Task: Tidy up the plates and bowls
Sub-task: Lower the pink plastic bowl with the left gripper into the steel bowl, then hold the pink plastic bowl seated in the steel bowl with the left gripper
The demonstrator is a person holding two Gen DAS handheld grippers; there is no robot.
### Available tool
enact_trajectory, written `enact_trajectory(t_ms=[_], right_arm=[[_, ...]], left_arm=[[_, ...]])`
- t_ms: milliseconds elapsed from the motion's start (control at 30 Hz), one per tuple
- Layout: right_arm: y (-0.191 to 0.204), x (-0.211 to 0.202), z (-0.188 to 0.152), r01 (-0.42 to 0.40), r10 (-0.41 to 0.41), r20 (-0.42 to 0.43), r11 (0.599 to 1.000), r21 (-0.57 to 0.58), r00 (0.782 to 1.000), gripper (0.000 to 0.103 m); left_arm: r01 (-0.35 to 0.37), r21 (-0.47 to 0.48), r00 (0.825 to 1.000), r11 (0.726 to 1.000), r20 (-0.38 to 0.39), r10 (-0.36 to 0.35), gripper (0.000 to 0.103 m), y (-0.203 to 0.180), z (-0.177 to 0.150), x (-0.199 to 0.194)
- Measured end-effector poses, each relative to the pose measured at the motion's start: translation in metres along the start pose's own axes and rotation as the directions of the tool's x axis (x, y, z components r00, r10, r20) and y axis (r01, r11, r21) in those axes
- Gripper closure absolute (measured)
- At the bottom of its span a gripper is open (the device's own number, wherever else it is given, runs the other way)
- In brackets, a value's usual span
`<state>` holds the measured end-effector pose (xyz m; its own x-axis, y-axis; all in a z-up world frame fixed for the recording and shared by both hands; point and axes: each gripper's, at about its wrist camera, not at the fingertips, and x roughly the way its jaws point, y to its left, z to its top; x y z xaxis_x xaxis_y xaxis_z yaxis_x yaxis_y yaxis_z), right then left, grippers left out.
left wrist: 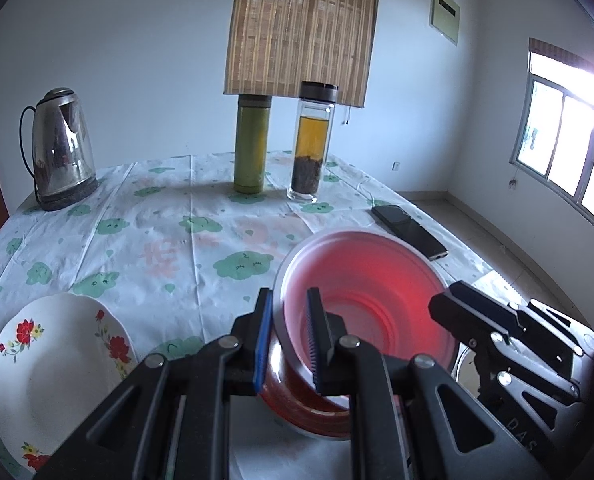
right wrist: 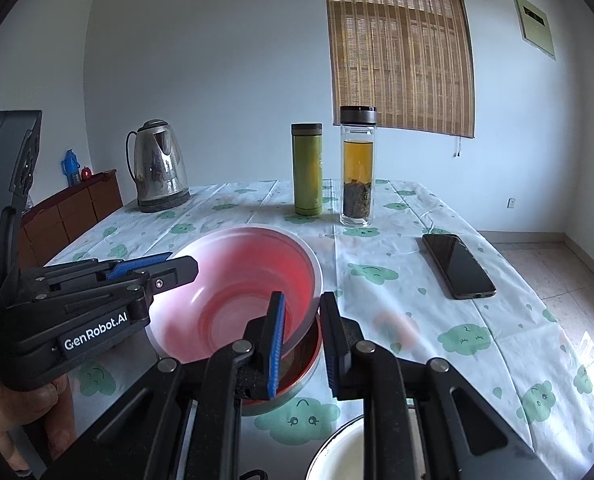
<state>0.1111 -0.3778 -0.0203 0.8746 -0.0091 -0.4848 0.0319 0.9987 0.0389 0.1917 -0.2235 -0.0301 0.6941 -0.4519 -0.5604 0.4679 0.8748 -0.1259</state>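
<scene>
While both grippers were clamped on the same red bowl (left wrist: pixel 361 304), the relation that mattered was which rim each one held. The left gripper (left wrist: pixel 289 344) pinched the rim on the bowl's left side, 1 pad inside the wall and 1 outside. The right gripper (right wrist: pixel 301 344) pinched the opposite rim in the same way. This bowl sat tilted above a second red bowl (right wrist: pixel 297 376), near the front edge of the tabletop (left wrist: pixel 169 216), so I judged that the next move was to lower it straight down into the bowl beneath; neither hand was nearer, because both already held it.

Only the left wrist view showed the flowered plate (left wrist: pixel 53 368) at the front left corner. Only the right wrist view showed the rim of a white bowl (right wrist: pixel 337 452) at the front edge, and a hand (right wrist: pixel 13 420) on the left tool.
</scene>
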Motion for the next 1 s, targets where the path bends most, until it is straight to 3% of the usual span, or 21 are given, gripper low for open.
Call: enact_trajectory(t_ms=[1000], right_arm=[[-0.001,0.013,-0.006,0.015,-0.016,-0.040,1.000,-0.016,0.999,0.084]], left_arm=[[-0.003,-0.004,0.998,1.000,-0.058,0.002,0.089,0.001,-0.008,0.016]])
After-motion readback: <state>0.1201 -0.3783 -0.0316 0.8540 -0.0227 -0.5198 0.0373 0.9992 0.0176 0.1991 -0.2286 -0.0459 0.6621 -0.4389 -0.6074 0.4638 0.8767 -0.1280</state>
